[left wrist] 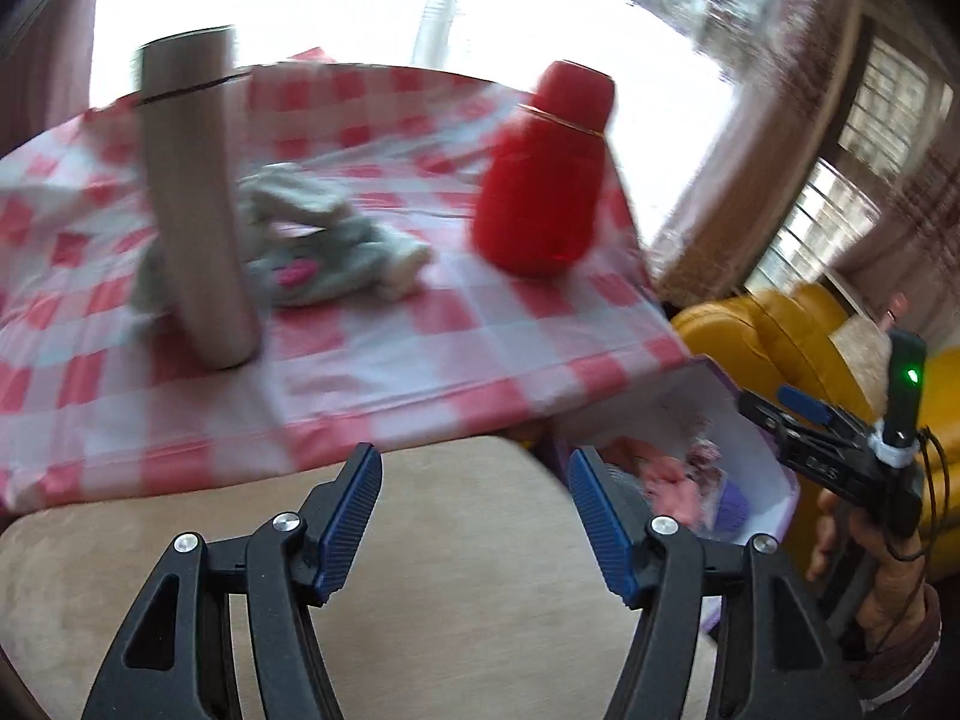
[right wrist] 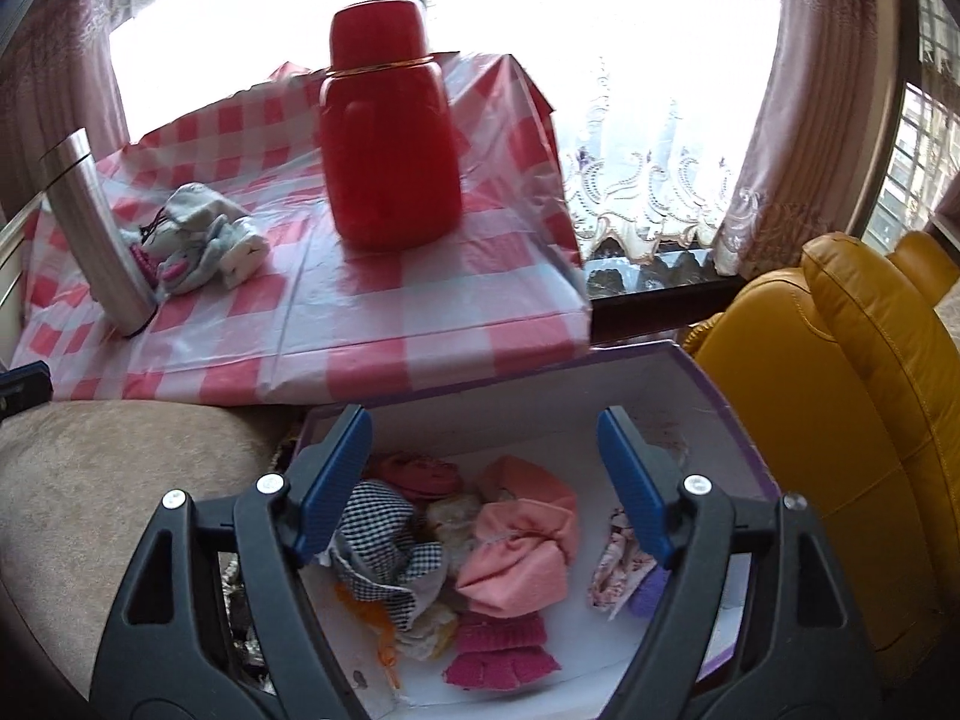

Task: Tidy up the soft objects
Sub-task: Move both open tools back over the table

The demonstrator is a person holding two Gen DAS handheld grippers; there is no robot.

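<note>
A small heap of grey and white soft cloth [left wrist: 324,252] [right wrist: 198,234] lies on the red-checked tablecloth [right wrist: 420,300], right against a silver flask [left wrist: 192,204]. Below the table's front edge stands a white box with a purple rim [right wrist: 708,384]. It holds a pink cloth [right wrist: 522,546], a black-and-white checked cloth [right wrist: 384,546], a magenta knit piece [right wrist: 498,648] and a floral scrap [right wrist: 618,564]. My right gripper [right wrist: 483,426] hangs open over the box with nothing between its pads. My left gripper [left wrist: 474,462] is open and empty above a beige cushion, short of the table edge.
A red flask [left wrist: 546,174] [right wrist: 390,138] stands upright on the table to the right of the soft heap. A yellow leather chair [right wrist: 840,390] sits right of the box and a beige cushion [right wrist: 108,480] left of it. A hand [left wrist: 882,546] grips the other tool.
</note>
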